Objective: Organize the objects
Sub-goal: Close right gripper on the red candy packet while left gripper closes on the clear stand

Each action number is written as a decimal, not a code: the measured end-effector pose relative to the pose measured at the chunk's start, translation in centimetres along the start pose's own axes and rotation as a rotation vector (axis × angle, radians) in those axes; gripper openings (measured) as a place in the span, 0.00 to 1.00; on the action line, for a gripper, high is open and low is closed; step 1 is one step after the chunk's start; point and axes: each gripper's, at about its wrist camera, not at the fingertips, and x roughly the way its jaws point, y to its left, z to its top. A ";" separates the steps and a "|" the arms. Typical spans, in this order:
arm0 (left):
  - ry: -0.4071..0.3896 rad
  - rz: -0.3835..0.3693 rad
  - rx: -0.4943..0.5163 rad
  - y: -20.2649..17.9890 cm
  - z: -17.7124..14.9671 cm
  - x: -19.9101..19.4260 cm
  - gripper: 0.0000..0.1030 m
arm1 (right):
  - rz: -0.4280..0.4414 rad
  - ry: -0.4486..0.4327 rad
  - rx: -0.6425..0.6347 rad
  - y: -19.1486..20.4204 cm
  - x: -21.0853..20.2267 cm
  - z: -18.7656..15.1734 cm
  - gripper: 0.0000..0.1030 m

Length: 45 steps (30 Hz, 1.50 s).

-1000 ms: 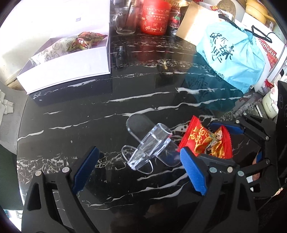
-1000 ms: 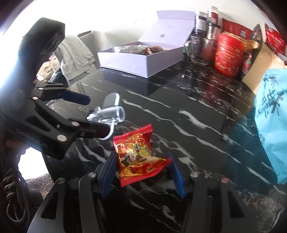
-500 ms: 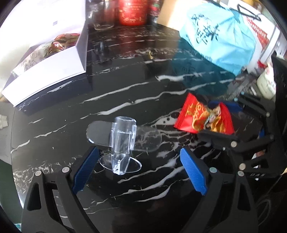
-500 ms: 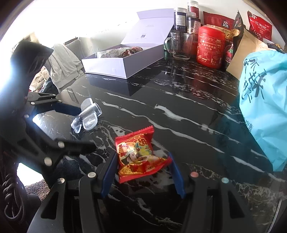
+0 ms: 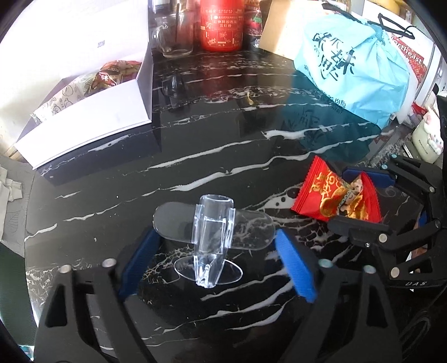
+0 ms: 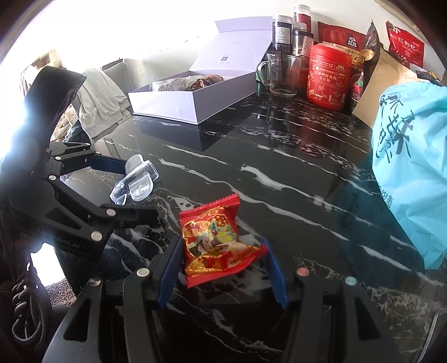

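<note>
Left claw [image 5: 215,257]: sits at the bottom centre of the left wrist view, angled down at the black marbled worktop [image 5: 212,145]. Its jaws have just been closing and stand partly open. A clear plastic clip [image 5: 212,237] lies between the blue pads [image 5: 293,268]. The pads flank its wide transparent wings without pressing on them, so nothing is gripped. The clip rests on the worktop, its narrow end toward the camera.

Right claw [image 6: 220,268]: sits at the bottom centre of the right wrist view, jaws roughly half open and closed on a red snack packet [image 6: 218,243]. Both blue pads bear on the packet's sides. The packet's crimped upper edge sticks forward past the fingertips. Whether its underside touches the worktop cannot be told. In the left wrist view the same packet [image 5: 338,198] appears at the middle right, just right of the clip and apart from it.

Surroundings: an open white box [image 5: 92,123] stands at the upper left of the left wrist view, with wrapped snacks [image 5: 109,75] inside. A glass mug [image 5: 173,39] and a red canister [image 5: 222,25] stand along the top edge. A light blue bag [image 5: 354,64] with dark lettering occupies the upper right. In the right wrist view the box [image 6: 192,97] is at upper centre with its lid raised, and grey cloth [image 6: 100,100] hangs off the worktop at the left.
</note>
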 end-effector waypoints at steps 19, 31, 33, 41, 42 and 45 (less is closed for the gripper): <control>-0.024 -0.017 -0.007 0.1 -0.3 -0.9 0.41 | 0.040 -0.017 0.010 0.5 -0.7 0.0 0.29; -0.034 -0.023 -0.019 0.4 -0.5 -1.8 0.41 | 0.073 -0.041 0.013 0.7 -1.4 0.2 0.27; -0.036 -0.020 -0.017 0.5 -0.5 -1.9 0.41 | 0.076 -0.039 0.012 0.8 -1.3 0.1 0.26; -0.029 0.009 -0.024 0.9 -0.8 -1.9 0.41 | 0.044 -0.042 -0.008 1.5 -0.9 0.3 0.51; -0.026 0.010 -0.032 1.2 -0.8 -1.9 0.41 | 0.041 -0.039 -0.001 1.5 -0.6 0.5 0.62; -0.021 0.020 -0.054 2.0 -1.0 -1.8 0.41 | 0.062 -0.046 0.033 1.4 0.0 0.7 0.73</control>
